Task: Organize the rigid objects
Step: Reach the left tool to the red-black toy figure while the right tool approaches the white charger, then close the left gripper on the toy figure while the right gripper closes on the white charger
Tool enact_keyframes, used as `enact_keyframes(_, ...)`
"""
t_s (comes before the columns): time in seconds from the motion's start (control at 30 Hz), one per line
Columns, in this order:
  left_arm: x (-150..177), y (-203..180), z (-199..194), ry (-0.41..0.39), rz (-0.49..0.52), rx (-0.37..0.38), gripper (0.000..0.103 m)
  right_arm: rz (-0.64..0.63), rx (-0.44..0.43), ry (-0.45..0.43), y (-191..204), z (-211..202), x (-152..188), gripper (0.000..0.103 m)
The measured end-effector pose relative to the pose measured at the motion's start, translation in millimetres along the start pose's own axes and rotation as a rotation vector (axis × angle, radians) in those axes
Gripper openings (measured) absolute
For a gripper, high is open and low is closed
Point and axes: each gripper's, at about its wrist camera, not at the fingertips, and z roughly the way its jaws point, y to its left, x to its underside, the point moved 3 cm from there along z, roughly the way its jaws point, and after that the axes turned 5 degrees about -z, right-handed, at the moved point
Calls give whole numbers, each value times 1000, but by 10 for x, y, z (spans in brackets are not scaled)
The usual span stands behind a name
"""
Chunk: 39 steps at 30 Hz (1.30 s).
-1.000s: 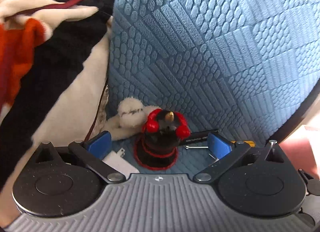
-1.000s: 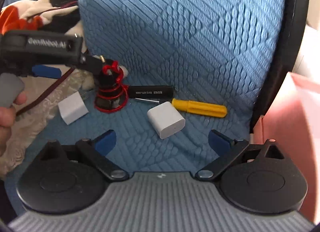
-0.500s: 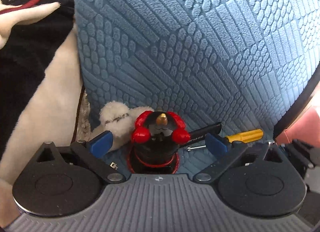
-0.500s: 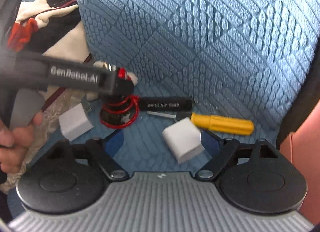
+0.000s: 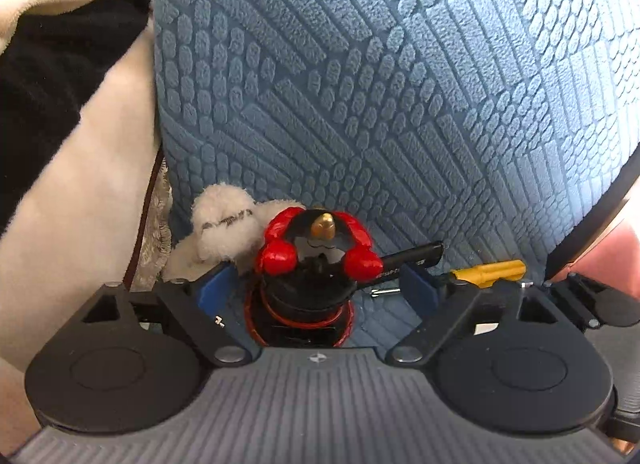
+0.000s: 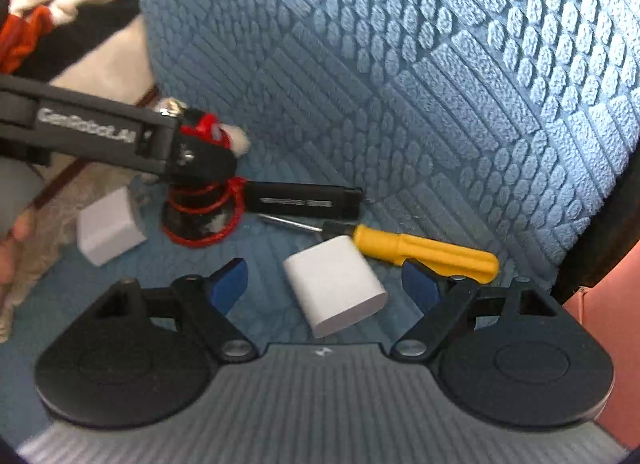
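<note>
Left gripper (image 5: 316, 288) pitched steeply down over the blue textured seat (image 5: 400, 104); jaws closing, black-and-red figure (image 5: 316, 264) between the pads, contact unclear. Figure upright, gold tip up, at the seat's rear. Right gripper (image 6: 324, 284) also angled down, jaws apart around white block (image 6: 336, 284), not pressing. Yellow-handled screwdriver (image 6: 424, 252) lies flat, shaft pointing left toward the figure.
</note>
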Motion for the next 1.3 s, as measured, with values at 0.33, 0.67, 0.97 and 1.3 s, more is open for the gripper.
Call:
enact_keyframes(0.33,14,1,-5,-8,14,-8,68,-56,-16,36,104,131,-29,58)
enact_keyframes(0.67,7,67,-24,-22,-61,11,66,-75,-26,79,88,63,-20,54)
enact_keyframes(0.97,91,-83,-234,-31,-40,36,66,-70,7,69,58,-173,-34,51)
enact_keyframes(1.3,293,-293,-542,-50,-37,84,66,-10,18,46,60,-569,30,48)
